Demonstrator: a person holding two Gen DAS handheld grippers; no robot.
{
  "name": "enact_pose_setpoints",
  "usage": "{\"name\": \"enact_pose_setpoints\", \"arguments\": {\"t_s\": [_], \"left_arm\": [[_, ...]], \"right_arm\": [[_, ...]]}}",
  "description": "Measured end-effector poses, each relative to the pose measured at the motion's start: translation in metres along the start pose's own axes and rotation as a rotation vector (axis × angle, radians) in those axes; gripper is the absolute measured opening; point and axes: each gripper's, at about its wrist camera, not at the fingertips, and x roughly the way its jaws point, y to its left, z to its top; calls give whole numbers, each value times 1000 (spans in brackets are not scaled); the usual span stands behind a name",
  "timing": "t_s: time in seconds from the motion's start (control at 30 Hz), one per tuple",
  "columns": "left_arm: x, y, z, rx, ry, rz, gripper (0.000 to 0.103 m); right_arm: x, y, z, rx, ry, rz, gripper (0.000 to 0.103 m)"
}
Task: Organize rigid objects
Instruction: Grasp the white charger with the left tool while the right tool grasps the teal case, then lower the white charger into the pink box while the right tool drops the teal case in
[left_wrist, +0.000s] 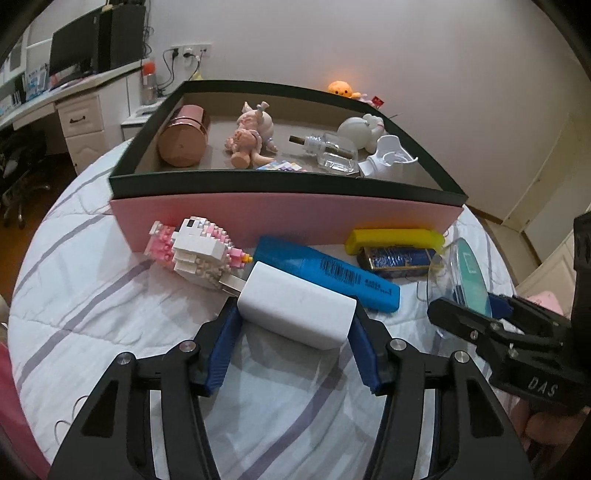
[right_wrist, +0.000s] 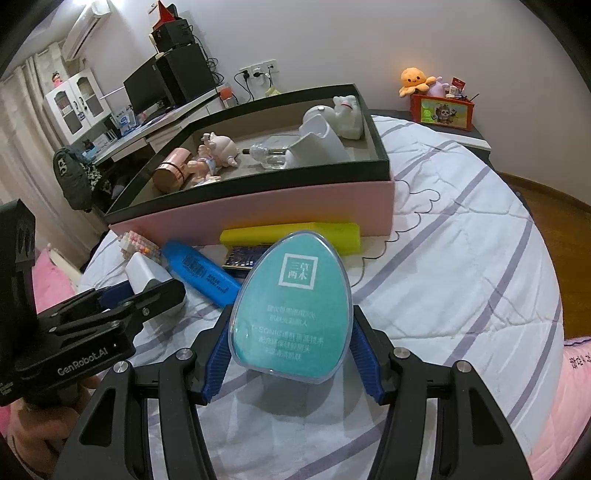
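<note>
Left wrist view: the left gripper (left_wrist: 295, 321) has its blue pads (left_wrist: 221, 350) pressed against both sides of a white charger block (left_wrist: 299, 310), clamped on it above the striped quilt (left_wrist: 92, 295). Just past the block lie a brick-built toy (left_wrist: 195, 247) and a blue highlighter (left_wrist: 325, 273), the three crowded together. Beyond them a yellow bar (left_wrist: 395, 240) and a dark blue packet (left_wrist: 399, 258) sit tight against the near pink wall of the open box (left_wrist: 280, 218). Its dark rim spans most of the width; inside are a copper tin (left_wrist: 183, 136), a pink doll (left_wrist: 251, 136), a glass bottle (left_wrist: 332, 151) and white pieces (left_wrist: 384, 158). Bare floor shows between tin and doll. Open quilt lies to the left.

Right wrist view: the right gripper (right_wrist: 290, 347) grips a teal egg-shaped case (right_wrist: 291, 306) by its two edges, the case standing upright between the pads. The left gripper (right_wrist: 147, 295) is close on the left with the charger block (right_wrist: 142, 273). The yellow bar (right_wrist: 291, 236) lies along the box (right_wrist: 258, 214) wall behind the case. To the right the quilt (right_wrist: 461, 258) is bare out to the box's right corner and the bed edge.
</note>
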Motion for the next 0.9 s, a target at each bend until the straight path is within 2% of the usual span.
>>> {"name": "enact_pose_setpoints", "arguments": {"t_s": [0.4, 0.7, 0.9], "left_arm": [[-35, 19, -21, -9, -20, 14, 56], [-61, 21, -21, -2, -71, 1, 56], [-72, 25, -9, 0, -100, -2, 56]], "right_arm": [[-14, 10, 0, -24, -16, 10, 60], [-29, 27, 3, -54, -44, 18, 60], [-37, 35, 12, -76, -66, 21, 60]]}}
